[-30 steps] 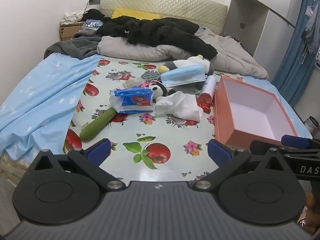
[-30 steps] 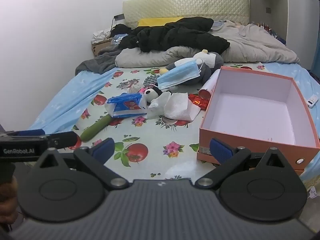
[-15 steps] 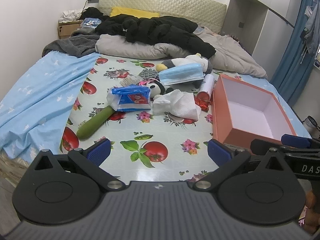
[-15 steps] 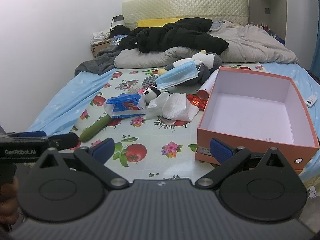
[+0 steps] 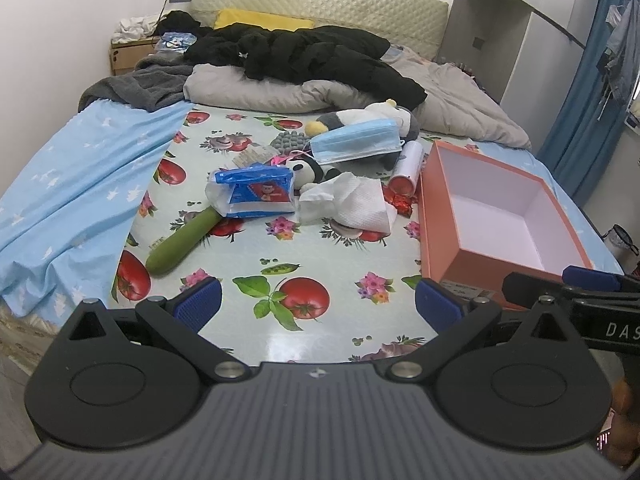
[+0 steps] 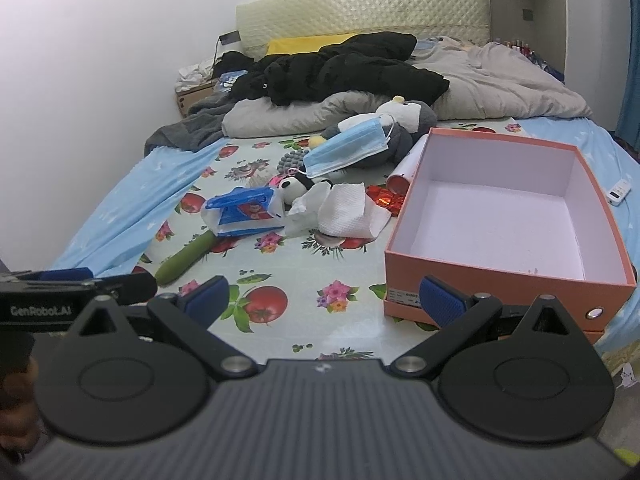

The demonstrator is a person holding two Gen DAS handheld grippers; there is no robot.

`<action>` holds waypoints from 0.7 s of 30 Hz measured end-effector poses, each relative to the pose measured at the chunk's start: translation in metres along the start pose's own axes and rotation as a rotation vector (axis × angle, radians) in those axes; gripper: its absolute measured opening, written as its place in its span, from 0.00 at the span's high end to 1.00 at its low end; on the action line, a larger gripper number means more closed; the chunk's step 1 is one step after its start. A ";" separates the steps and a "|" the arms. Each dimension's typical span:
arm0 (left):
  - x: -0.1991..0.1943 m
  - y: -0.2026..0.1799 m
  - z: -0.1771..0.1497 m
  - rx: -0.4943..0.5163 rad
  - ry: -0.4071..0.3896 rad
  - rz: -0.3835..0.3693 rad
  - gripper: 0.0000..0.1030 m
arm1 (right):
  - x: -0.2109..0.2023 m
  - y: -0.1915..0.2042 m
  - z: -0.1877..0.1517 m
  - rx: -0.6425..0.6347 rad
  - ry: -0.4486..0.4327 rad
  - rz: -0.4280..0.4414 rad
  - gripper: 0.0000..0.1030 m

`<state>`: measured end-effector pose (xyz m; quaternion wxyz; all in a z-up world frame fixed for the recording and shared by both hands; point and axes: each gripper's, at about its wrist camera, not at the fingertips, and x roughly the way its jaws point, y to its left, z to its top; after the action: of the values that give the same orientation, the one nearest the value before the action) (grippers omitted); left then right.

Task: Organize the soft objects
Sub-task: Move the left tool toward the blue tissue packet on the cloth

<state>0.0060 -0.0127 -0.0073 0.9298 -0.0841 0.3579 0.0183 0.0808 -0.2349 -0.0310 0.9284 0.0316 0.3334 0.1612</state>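
Observation:
An open orange box (image 5: pixel 496 216) (image 6: pixel 500 216) with a white inside sits on the bed's right side, nothing in it. Left of it lies a heap: a blue face mask (image 5: pixel 356 146) (image 6: pixel 348 152) draped over a grey penguin plush (image 6: pixel 404 120), a small black-and-white plush (image 5: pixel 308 170) (image 6: pixel 294 184), a crumpled white tissue (image 5: pixel 352 204) (image 6: pixel 344 212), a blue-and-white wipes pack (image 5: pixel 256 196) (image 6: pixel 244 216) and a green cucumber toy (image 5: pixel 180 244) (image 6: pixel 184 258). My left gripper (image 5: pixel 318 306) and right gripper (image 6: pixel 324 300) hang open and unloaded over the near edge, well short of the heap.
A fruit-print plastic sheet (image 5: pixel 304 272) covers the light-blue bedsheet (image 5: pixel 68 196). A white-and-red tube (image 5: pixel 408 168) and red foil (image 6: pixel 384 198) lie by the box. Grey duvet (image 5: pixel 264 92) and black jacket (image 5: pixel 312 56) fill the head end. A white remote (image 6: pixel 618 192) lies at far right.
Both grippers have drifted slightly forward and up toward the bed, so the heap and box sit a little lower in view. Nothing on the bed moved; both stay open.

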 end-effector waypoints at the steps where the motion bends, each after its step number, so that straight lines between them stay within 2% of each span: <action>1: 0.000 -0.001 0.000 0.001 -0.001 -0.001 0.00 | 0.001 0.000 -0.001 0.001 0.001 -0.002 0.00; 14: 0.009 -0.008 -0.001 0.003 0.014 -0.022 0.00 | -0.004 -0.013 -0.003 0.041 0.025 -0.005 0.00; 17: 0.012 -0.011 -0.001 0.012 0.017 -0.018 0.00 | -0.006 -0.018 -0.004 0.064 0.016 0.016 0.00; 21: 0.016 -0.014 -0.004 0.023 0.027 -0.012 0.00 | -0.007 -0.019 -0.005 0.054 0.011 -0.007 0.00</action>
<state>0.0171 -0.0278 -0.0188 0.9259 -0.0755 0.3701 0.0076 0.0779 -0.2549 -0.0339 0.9259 0.0546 0.3428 0.1489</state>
